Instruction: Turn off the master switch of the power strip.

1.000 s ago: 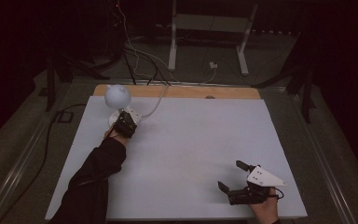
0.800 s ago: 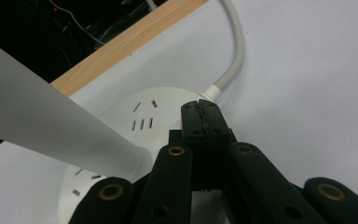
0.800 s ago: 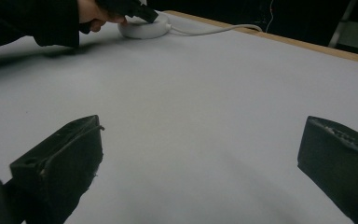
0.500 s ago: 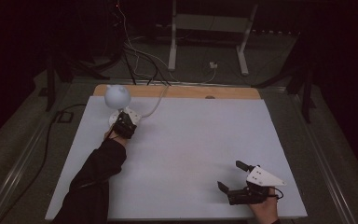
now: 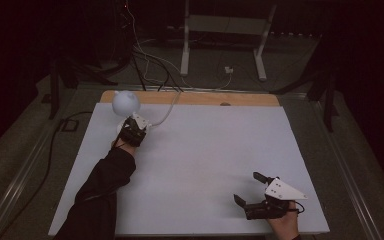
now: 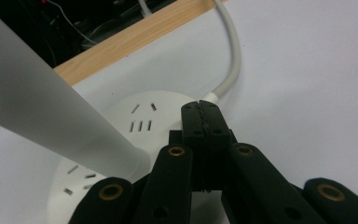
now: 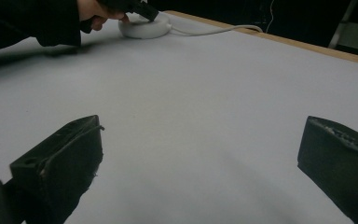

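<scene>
A round white socket base (image 6: 121, 126) with slot outlets sits at the far left of the white table (image 5: 215, 145). A white lamp stem (image 6: 51, 112) rises from it to a pale globe (image 5: 125, 102). A white cable (image 6: 233, 56) runs from the base toward the back. My left gripper (image 6: 200, 109) is shut, with nothing seen between its jaws, and its tips are right over the base near the cable's entry. In the high view that left gripper (image 5: 132, 131) is just below the globe. My right gripper (image 5: 246, 187) rests near the front right, open and holding nothing.
A wooden strip (image 5: 200, 98) borders the table's far edge. Beyond it, cables and a white stand (image 5: 225, 30) sit on the dark floor. From the right gripper view, the socket base (image 7: 144, 25) lies far off across bare table, with a sleeve (image 7: 28, 23) beside it.
</scene>
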`<state>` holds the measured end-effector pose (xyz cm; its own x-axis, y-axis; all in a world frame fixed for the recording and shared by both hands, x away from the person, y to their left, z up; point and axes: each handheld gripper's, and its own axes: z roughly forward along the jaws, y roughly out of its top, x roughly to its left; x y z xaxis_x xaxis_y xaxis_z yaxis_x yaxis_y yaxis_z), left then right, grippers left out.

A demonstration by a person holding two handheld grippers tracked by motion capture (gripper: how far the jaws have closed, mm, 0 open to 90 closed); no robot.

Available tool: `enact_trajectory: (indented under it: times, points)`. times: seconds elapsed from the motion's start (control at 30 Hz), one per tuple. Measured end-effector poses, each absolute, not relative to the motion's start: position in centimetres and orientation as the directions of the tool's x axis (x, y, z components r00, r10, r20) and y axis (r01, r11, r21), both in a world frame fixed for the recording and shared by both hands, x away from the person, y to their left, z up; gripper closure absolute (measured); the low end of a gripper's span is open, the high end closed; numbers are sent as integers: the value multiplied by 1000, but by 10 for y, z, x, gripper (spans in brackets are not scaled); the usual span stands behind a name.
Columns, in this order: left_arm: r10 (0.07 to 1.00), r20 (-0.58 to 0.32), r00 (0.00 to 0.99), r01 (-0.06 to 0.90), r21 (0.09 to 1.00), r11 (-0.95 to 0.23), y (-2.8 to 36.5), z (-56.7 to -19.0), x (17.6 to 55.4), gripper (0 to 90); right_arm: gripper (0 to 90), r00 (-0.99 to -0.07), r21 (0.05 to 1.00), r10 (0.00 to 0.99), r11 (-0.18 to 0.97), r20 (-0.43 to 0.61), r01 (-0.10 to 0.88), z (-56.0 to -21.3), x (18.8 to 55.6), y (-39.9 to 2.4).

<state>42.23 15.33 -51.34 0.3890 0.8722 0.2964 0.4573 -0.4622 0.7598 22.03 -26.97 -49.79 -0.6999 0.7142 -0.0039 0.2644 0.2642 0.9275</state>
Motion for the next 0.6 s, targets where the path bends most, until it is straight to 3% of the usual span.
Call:
enact_trajectory:
  times: [0.6]
  points:
    - [866, 277, 415, 427, 781, -455, 144, -490, 411, 900, 1, -693, 931, 721, 254, -2, 262, -497, 220, -272]
